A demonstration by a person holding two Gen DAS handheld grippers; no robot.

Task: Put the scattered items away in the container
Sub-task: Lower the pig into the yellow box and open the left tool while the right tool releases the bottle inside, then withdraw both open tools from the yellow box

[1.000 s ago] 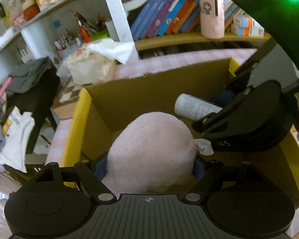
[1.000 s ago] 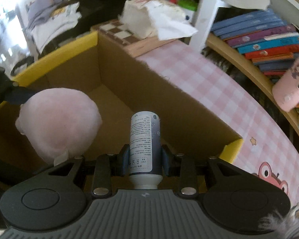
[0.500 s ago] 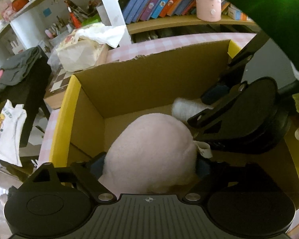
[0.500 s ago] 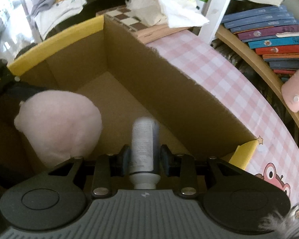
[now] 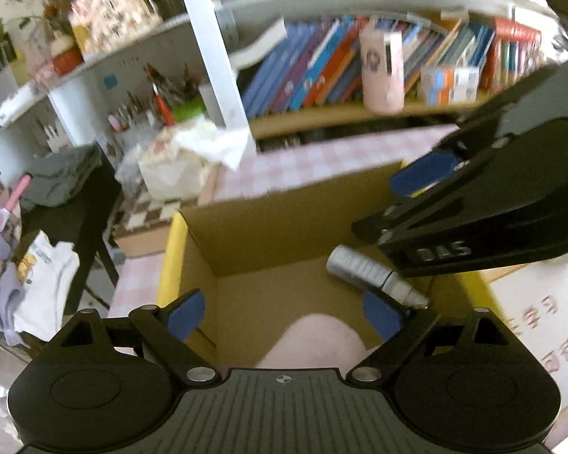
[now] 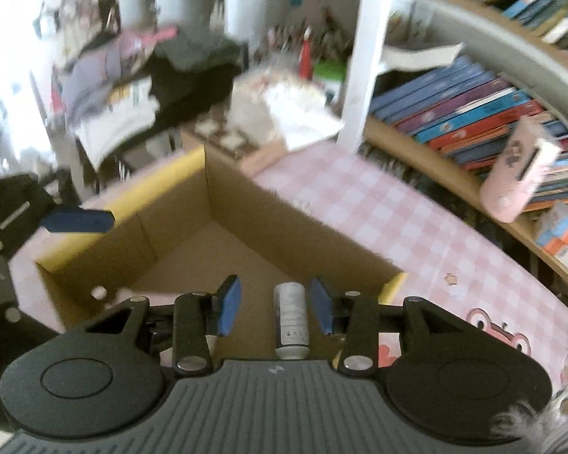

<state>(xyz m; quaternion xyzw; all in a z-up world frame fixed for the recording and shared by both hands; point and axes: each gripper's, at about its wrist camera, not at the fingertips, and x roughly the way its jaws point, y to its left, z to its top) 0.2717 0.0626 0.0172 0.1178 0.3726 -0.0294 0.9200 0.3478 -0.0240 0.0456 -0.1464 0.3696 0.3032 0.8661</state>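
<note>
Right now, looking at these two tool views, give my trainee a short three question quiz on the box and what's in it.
1. True or false: the pink plush toy lies inside the cardboard box.
2. Which tool has the bottle showing between its open fingers? A) left tool B) right tool C) neither
3. Fill in: the cloth under the box has a pink and white ____ pattern.

Key
1. True. It rests on the box floor, free of the left tool's wide-open fingers.
2. B. The right tool's jaws have just been opening; the pads stand clear of the bottle, which lies on the box floor.
3. Checked; see the tablecloth.
</note>
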